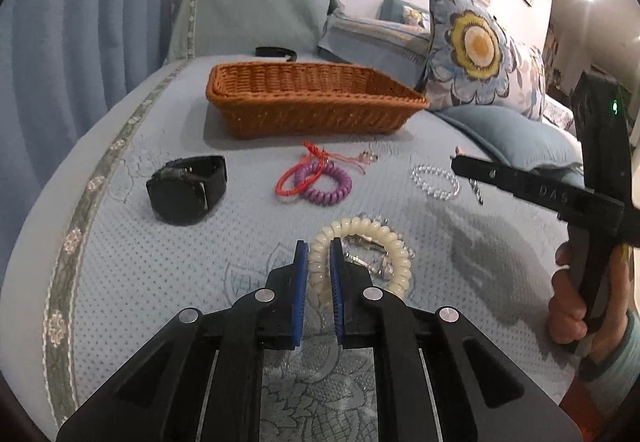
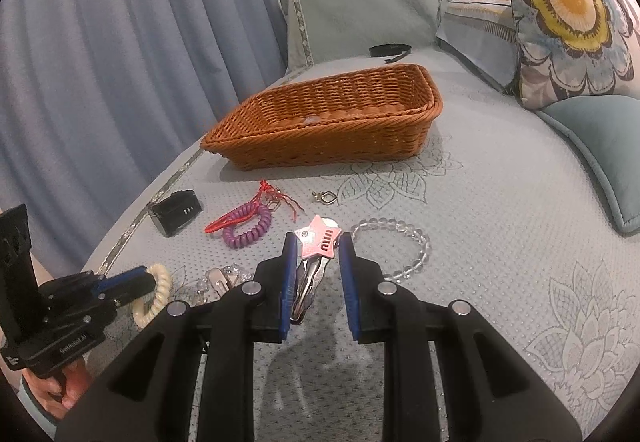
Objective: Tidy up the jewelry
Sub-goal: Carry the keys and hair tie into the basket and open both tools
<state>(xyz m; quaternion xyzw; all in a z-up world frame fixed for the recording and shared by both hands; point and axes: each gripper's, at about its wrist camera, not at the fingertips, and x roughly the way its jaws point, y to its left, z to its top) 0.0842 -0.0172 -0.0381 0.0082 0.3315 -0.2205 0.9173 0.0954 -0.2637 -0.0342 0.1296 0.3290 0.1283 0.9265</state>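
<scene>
Jewelry strewn across a pale blue sofa, awaiting sorting into the wicker basket parked at the back of the seat, well apart from the nearest pieces and apparently bare inside. Left tongs brought low to the fabric and narrowed to a slim gap on one side of the cream coil, blue pads pressing either flank of the loop, the rest of it lying over a tangle of clear crystal; a bite on the rim rather than the whole ring, probably because the loop is too wide to span. Right tongs held partly apart, just wide enough to pinch the pink star of a hair clip point to point, the silver blade hanging down between the pads; from the left view, seemingly raised clear of the sofa above its own shadow, though that lift only judged, not certain. Left behind on the seat: black watch near the trimmed edge, purple coil touching a red cord, bead bracelet just beside the right tongs, small metal clasp nearer the basket. Black band beyond the basket, floral cushion propped at the side. Early going, by the look of it: two pieces in hand, nothing visibly delivered.
</scene>
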